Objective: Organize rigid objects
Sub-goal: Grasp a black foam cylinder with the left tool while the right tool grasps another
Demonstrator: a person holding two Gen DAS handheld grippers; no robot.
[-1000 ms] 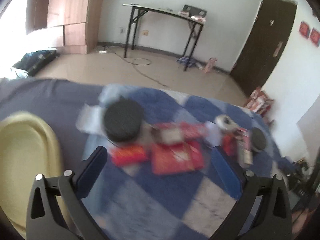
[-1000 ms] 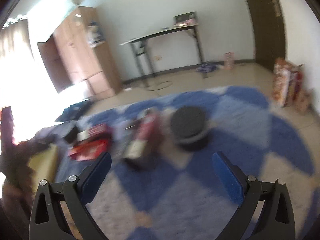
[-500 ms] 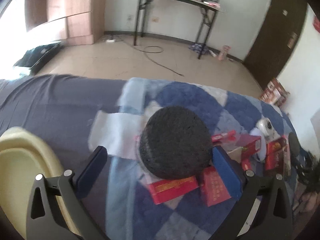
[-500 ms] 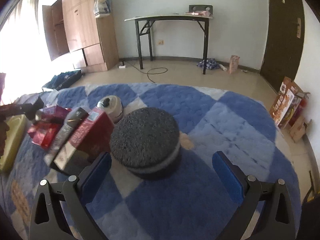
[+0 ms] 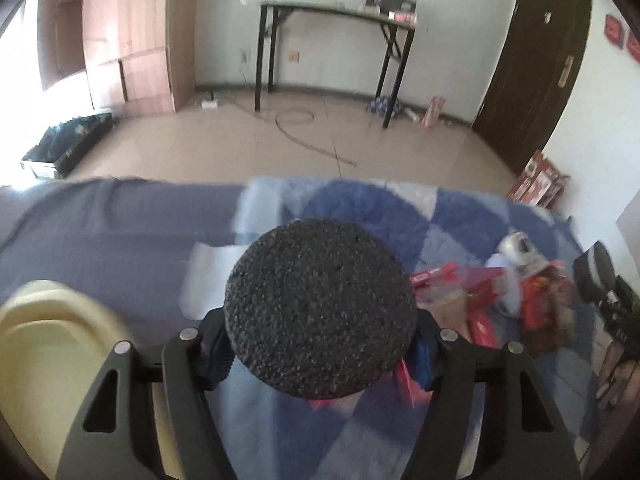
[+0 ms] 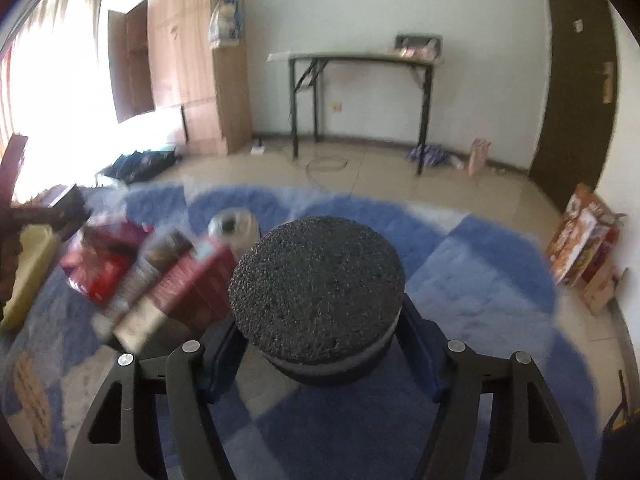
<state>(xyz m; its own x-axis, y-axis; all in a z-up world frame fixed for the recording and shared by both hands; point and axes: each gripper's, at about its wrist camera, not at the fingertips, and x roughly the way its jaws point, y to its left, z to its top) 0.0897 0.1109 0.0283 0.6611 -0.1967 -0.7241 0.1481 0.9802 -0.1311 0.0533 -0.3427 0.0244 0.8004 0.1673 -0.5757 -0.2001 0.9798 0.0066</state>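
Note:
In the left wrist view a dark, rough round disc [image 5: 320,308] fills the gap of my left gripper [image 5: 320,346]. The jaws are closing, and both blue pads touch the disc's sides. The right wrist view shows a second dark disc [image 6: 318,292] with a grey band under its top, standing on the blue checked blanket [image 6: 480,264]. My right gripper [image 6: 320,342] is closing around it too, its pads against both flanks. Red boxes [image 5: 484,304] and a silvery round object [image 5: 518,246] lie to the right of the left disc.
A pale yellow basin [image 5: 48,344] sits at the left, on the grey-blue sheet [image 5: 112,224]. Red cartons [image 6: 188,280] and a silvery round object [image 6: 234,226] crowd the right disc's left side. Snack boxes [image 6: 580,240] stand on the floor to the right.
Both grippers stood wide open before. Each has moved in over its dark disc and narrowed until the pads meet the disc's sides.

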